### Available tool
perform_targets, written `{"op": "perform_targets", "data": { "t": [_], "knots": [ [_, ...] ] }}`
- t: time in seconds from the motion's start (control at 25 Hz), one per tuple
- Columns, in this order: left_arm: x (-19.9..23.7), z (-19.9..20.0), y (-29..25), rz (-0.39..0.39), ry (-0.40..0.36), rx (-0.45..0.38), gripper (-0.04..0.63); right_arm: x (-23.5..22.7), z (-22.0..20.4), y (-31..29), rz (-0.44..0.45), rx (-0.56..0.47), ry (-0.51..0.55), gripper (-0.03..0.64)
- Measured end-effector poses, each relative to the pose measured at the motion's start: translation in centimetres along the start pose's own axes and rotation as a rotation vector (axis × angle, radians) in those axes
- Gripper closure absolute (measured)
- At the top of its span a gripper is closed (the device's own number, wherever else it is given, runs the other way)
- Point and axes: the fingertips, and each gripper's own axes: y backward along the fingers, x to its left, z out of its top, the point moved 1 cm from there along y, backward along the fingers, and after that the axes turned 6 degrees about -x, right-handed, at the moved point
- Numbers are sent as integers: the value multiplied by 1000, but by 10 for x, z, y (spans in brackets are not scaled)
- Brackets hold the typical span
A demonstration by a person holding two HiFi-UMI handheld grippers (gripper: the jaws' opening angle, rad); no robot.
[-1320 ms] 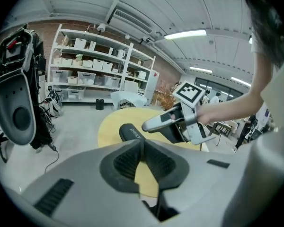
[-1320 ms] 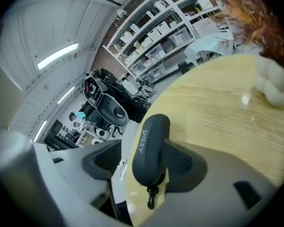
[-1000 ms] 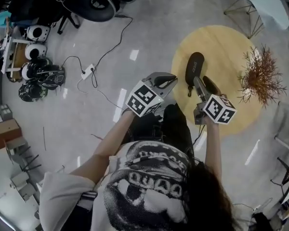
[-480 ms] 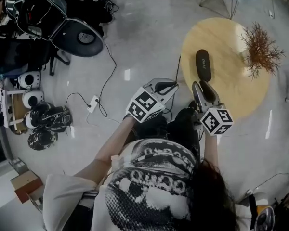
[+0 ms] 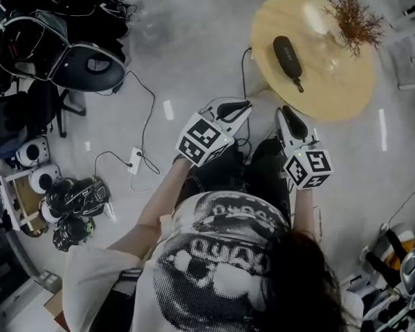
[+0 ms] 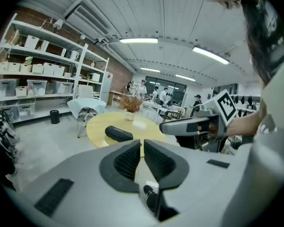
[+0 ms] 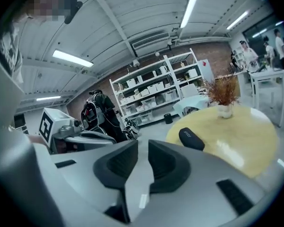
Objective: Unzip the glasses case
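The black glasses case [image 5: 288,55] lies on the round wooden table [image 5: 332,81], its zip pull pointing at the near edge. Both grippers hang in front of the person, short of the table and clear of the case. My left gripper [image 5: 243,107] is shut with nothing between its pads [image 6: 128,157]. My right gripper [image 5: 288,114] has just been closing; a narrow gap is left between its pads [image 7: 163,162] and nothing is in it. Both gripper views show the case [image 6: 118,133] [image 7: 191,138] some way ahead on the table.
A dried plant in a small vase [image 5: 353,16] stands on the table's far side. Cables and a power strip [image 5: 135,161] lie on the floor to the left. Helmets [image 5: 69,199] and black gear [image 5: 90,64] crowd the far left. Shelving [image 7: 156,96] lines the wall.
Both grippers have drawn back from the table toward the person; the right one has left the case's near end. Its jaws have narrowed. The case stays lying on the table.
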Motion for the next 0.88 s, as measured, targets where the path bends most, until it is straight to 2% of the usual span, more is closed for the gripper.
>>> {"op": "perform_targets", "data": {
  "t": [0.28,0.48,0.88],
  "knots": [
    [-57,-4,12,-71,-21,-30,580,14,-9,56,-73,-7,76,627],
    [-102,6,11,-87,-39,-34,580,13,-5,102,-77,14,129,630],
    [-206,-4,-17,-144,-12,-12,581,-19,-23,190,-40,42,126,630]
  ]
}}
